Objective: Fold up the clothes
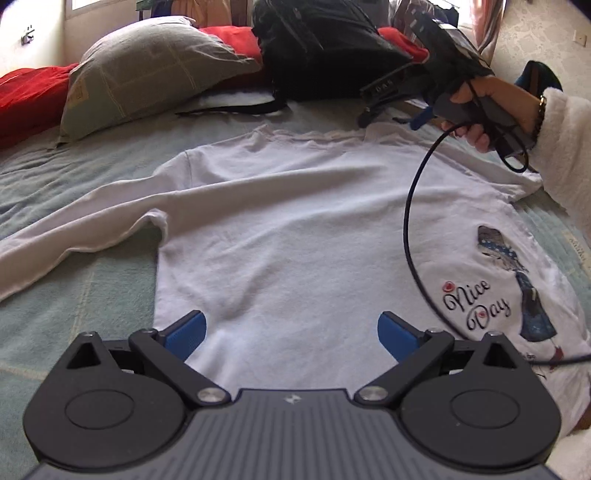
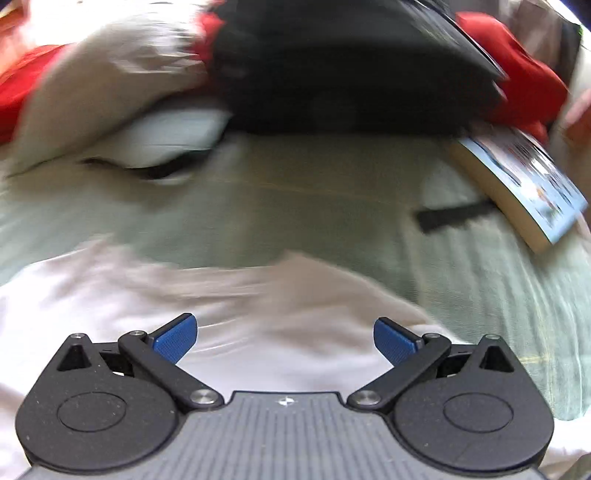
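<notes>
One white shirt (image 1: 280,236) flat on bed (image 1: 74,295); 1 pillow (image 1: 147,74), 1 black bag (image 1: 325,48), 1 book (image 2: 524,184). L gripper (image 1: 291,334) + R gripper (image 2: 286,338): both spread, empty.

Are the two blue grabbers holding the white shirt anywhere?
No. The left gripper and right gripper both hang open above the white shirt, with nothing between their fingers.

Bed (image 1: 92,295): pale green quilted cover, fills foreground. Far edge: grey-beige pillow (image 1: 147,74) over red bedding (image 1: 29,96), black bag (image 1: 325,48) beside pillow. Book (image 2: 524,184), blue cover, near bed's far right corner. Window (image 1: 81,5) behind, daylight. Right wall (image 1: 546,40): cream, patterned.
</notes>
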Motion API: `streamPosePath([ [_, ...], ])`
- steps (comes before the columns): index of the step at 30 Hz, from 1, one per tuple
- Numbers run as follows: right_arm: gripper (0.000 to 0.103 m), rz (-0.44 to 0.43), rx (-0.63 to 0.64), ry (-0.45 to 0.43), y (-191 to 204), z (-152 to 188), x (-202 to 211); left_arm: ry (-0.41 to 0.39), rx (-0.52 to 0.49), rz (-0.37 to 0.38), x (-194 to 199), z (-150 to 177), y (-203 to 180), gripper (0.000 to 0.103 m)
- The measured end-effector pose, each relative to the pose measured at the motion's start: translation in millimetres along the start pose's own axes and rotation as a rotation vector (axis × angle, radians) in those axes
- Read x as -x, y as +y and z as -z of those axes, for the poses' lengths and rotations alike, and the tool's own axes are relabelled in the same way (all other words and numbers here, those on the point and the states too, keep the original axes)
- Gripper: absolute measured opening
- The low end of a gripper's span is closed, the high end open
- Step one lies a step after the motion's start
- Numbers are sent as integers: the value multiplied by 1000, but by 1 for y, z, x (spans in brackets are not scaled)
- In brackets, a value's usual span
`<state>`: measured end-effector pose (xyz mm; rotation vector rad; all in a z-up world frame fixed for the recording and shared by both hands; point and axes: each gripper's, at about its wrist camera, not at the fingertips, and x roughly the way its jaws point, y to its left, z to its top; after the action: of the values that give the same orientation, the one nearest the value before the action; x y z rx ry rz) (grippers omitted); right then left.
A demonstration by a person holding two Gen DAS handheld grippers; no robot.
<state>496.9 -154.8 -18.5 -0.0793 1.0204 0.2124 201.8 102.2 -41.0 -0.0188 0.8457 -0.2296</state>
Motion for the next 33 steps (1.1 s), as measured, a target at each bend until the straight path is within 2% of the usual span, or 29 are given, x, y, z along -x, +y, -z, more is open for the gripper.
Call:
streamPosePath([
  [5,103,-185,22,109,65,1,9,-5,-16,-37,20,16,-1,99],
  [8,103,-192,69,164,107,5,-7,-12,-16,-64,30,26,3,99],
  [13,103,-128,144,233,160,11,-50,-17,33,-84,37,38,17,99],
  [16,103,-83,150,144,172,0,-65,-17,55,-92,38,42,24,99],
  [18,103,-61,108,122,174,-15,-75,-24,69,-87,38,42,28,99],
  [20,103,-31,132,67,181,-28,-87,-28,81,-93,38,41,31,99],
  [22,103,-26,99,34,181,-37,-96,-31,88,-105,39,41,32,99],
  [24,103,-27,143,-5,186,-41,-99,-37,93,-105,41,40,32,99],
  [27,103,-77,172,-66,178,-45,-98,-54,96,-101,46,40,30,99],
  [33,101,-272,257,-173,145,-50,-48,-75,71,-63,51,40,23,99],
])
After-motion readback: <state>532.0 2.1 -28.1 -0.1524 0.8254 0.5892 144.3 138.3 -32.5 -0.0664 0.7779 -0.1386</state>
